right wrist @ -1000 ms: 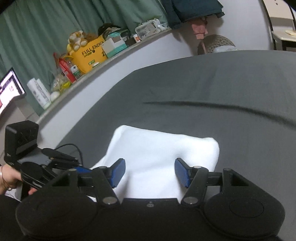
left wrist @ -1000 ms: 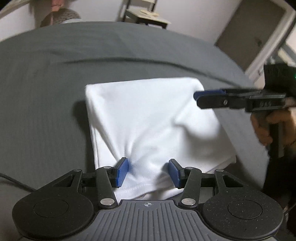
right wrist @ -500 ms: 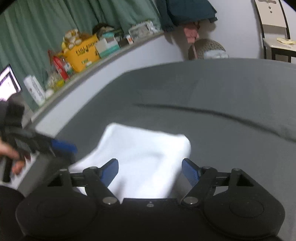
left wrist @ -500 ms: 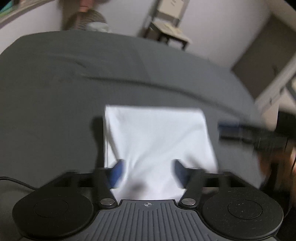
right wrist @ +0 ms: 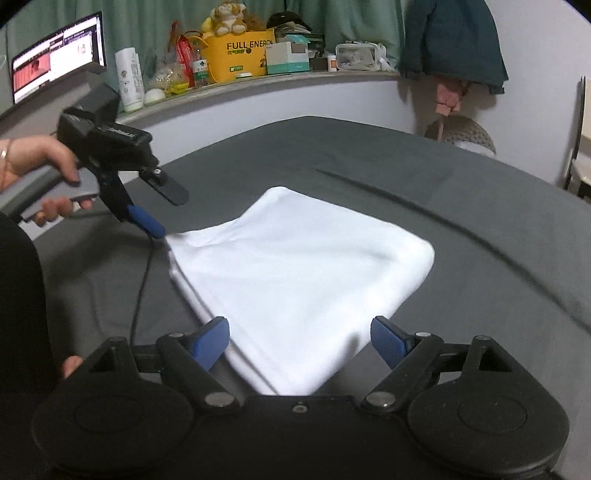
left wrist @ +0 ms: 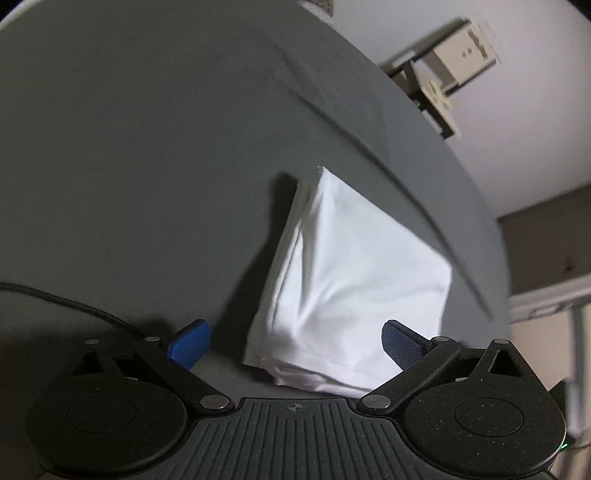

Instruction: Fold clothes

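Nearest you, your right gripper (right wrist: pixel 299 341) had its blue-padded fingers (right wrist: pixel 210 341) spread wide over the near corner of the folded white garment (right wrist: pixel 295 266), clamping nothing. Your left gripper (left wrist: pixel 293 341) was likewise spread open, its pads on either side of the garment's near corner and gripping nothing; in the right wrist view its blue tip (right wrist: pixel 146 221) sat just at the garment's left corner, your left hand (right wrist: pixel 44 173) wrapped round the grey handle. The garment lay as a compact layered rectangle on the dark grey bedsheet (right wrist: pixel 461 206), with a thin black cable (right wrist: pixel 142 284) trailing across the sheet beside it. Farther out, a long crease (right wrist: pixel 406 192) ran across the sheet. Beyond the bed a pale wall ledge (right wrist: pixel 258 79) carried a yellow box (right wrist: pixel 240 55) printed "FULL ENERGY", a stuffed toy (right wrist: pixel 225 16), bottles and cartons before green curtains (right wrist: pixel 147 18); a lit monitor (right wrist: pixel 55 55) stood at left, a dark teal jacket (right wrist: pixel 450 40) hung at right, and a pale chair (left wrist: pixel 443 81) stood by the wall.
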Motion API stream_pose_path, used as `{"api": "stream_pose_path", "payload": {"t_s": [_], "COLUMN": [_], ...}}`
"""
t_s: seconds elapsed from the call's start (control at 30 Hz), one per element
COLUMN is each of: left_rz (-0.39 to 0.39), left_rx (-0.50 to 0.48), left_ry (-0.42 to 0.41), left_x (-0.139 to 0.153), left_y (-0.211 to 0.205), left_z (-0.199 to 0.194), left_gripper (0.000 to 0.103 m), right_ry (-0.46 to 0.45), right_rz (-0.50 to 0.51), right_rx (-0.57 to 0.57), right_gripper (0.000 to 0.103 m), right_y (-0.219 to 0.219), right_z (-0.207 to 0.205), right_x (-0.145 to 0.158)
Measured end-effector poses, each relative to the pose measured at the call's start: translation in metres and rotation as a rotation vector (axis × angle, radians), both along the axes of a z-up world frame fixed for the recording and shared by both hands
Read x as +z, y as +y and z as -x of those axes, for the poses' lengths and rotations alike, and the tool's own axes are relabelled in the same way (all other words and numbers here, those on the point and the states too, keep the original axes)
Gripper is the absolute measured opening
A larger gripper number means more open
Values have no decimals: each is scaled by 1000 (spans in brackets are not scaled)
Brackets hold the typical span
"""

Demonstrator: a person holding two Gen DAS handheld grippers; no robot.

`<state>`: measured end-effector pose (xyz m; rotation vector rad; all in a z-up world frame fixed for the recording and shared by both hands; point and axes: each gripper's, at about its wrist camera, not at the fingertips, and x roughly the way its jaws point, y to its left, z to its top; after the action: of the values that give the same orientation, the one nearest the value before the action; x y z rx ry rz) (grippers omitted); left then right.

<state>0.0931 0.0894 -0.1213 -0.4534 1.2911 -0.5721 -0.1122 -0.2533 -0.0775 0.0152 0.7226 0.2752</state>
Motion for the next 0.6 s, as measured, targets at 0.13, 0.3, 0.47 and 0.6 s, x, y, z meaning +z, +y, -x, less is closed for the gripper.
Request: {"api": "stream_pose_path", "payload": {"t_s": [0.13, 0.3, 0.47, 0.6], "left_rz": [59, 23, 81, 101], "left_rx": [-30, -104, -78, -138], "left_ry": [67, 129, 128, 98], "left_x": [-18, -35, -40, -39], "left_y": [-7, -26, -24, -29], "left_z": [-3, -8, -7, -3], "left_gripper": [101, 101, 101, 101], "right_ry": [17, 18, 40, 67], "right_rz": [-35, -95, -166, -265], "right_rx": [-24, -76, -128, -197], "right_gripper": [83, 83, 83, 83], "right_y": [-6, -19, -34, -53], "right_z": [0, -4, -12, -21], "right_x": [-2, 0, -6, -13]}}
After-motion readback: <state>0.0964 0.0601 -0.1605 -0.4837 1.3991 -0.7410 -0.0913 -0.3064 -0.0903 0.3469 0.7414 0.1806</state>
